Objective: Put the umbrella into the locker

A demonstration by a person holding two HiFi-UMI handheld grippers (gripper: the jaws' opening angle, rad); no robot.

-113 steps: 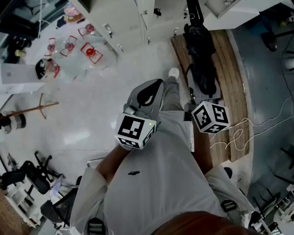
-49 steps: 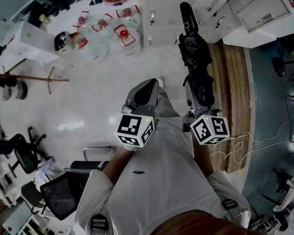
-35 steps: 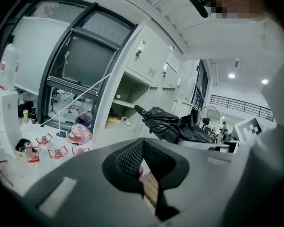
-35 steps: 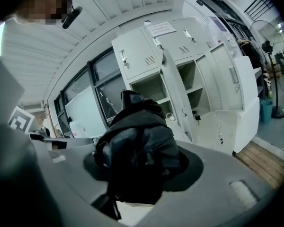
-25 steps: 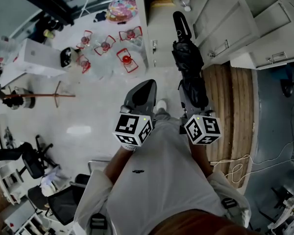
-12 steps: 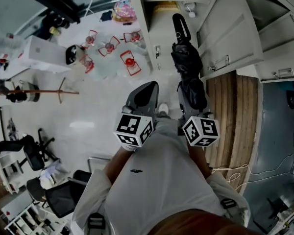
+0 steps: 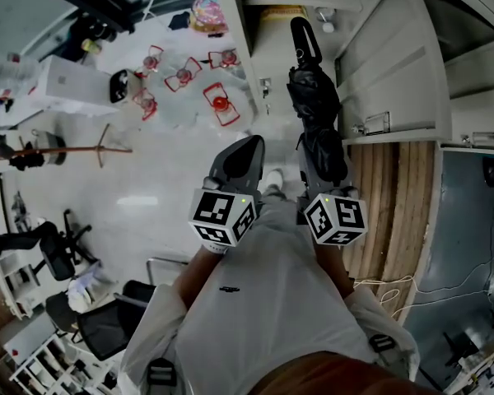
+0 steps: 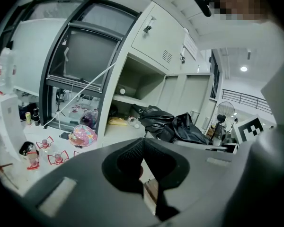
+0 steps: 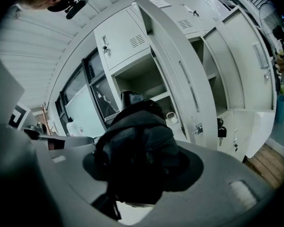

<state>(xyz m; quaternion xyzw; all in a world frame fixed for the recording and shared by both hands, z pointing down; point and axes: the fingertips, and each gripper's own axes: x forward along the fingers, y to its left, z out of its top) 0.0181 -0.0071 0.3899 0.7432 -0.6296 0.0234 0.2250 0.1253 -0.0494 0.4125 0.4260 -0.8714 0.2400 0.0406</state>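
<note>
Umbrella, black, folded fabric (image 7: 316, 105): clamped in right gripper (image 7: 319, 167) fingers, tip pointing toward the open compartment of grey metal locker (image 7: 272, 48), not yet inside. Left gripper (image 7: 245, 151): fingers together, empty. Remaining: insert, release.

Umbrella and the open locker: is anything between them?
Nothing stands between them. The right gripper view shows the umbrella pointing straight at the open locker. The only nearby thing is a cup, on the shelf inside.

The umbrella (image 7: 314, 97) is matt cloth, the locker (image 7: 391, 52) probably smooth painted metal.
</note>
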